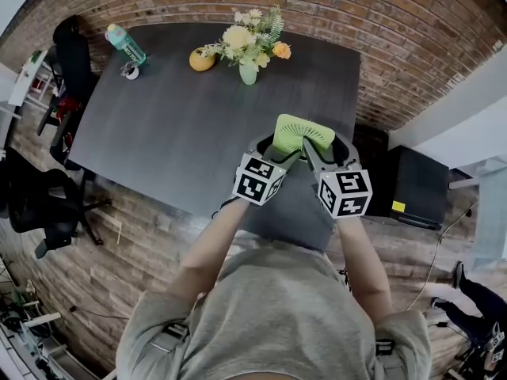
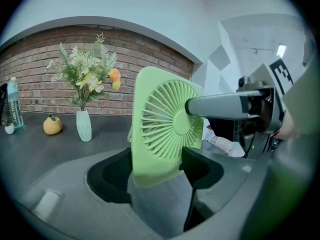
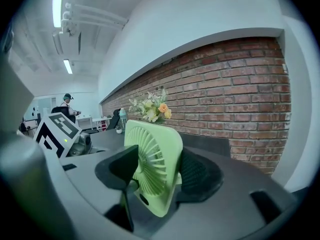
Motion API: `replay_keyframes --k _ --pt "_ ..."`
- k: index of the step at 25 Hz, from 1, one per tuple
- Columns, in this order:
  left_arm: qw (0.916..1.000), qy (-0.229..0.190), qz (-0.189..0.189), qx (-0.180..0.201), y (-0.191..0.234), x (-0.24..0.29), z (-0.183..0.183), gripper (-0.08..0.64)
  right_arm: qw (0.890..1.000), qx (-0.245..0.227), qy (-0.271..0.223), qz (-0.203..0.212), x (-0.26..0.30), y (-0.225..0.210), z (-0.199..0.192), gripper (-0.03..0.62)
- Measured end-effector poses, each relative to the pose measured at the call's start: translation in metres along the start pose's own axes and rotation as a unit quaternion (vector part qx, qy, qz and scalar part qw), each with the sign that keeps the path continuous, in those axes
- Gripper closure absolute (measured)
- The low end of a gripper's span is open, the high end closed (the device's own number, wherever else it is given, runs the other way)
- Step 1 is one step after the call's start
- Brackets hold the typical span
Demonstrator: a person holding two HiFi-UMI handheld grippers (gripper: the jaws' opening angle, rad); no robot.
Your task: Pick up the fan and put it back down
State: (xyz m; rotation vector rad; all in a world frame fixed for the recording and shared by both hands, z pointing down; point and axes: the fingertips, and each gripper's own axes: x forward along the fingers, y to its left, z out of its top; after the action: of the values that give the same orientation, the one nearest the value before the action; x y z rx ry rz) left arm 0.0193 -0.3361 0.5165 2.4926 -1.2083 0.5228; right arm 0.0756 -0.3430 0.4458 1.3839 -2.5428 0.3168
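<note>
Fan (image 1: 302, 132): green, square, upright, held in the air between both tongs over the near right part of the bench (image 1: 166, 125). No view shows it touching the top.
Left tongs (image 2: 157, 171): jaws apart by the fan's width, one dark pad at each side edge. They appear clamped on the fan.
Right tongs (image 3: 160, 171): jaws wide and clamped on the fan, one pad on the grille face and one on the back. In the left gripper view one of these jaws lies across the grille's hub.
Bench, far side: a vase (image 1: 248, 71) of flowers, an orange gourd (image 1: 201, 59) and a bottle (image 1: 125, 44) stand well apart from the fan.
Done: the pick-up looks complete, since both tongs carry the fan clear of the bench.
Left: bring the fan back down, stand it on its base, open both tongs and draw them away.
Next move calls for: a level descent with the fan kept upright, onto the bare top below it.
Risk: a thin upright fan may tip if one pair lets go first or the base lands crooked.
</note>
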Motion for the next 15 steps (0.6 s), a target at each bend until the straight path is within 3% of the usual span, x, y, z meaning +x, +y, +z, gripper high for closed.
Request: replay_keyframes --k 15 --pt "0.9995 0.013 -0.023 0.016 0.055 -0.069 -0.019 0.241 1.0 0.013 -0.004 -0.023 0.022 0.087 0.007 0.348"
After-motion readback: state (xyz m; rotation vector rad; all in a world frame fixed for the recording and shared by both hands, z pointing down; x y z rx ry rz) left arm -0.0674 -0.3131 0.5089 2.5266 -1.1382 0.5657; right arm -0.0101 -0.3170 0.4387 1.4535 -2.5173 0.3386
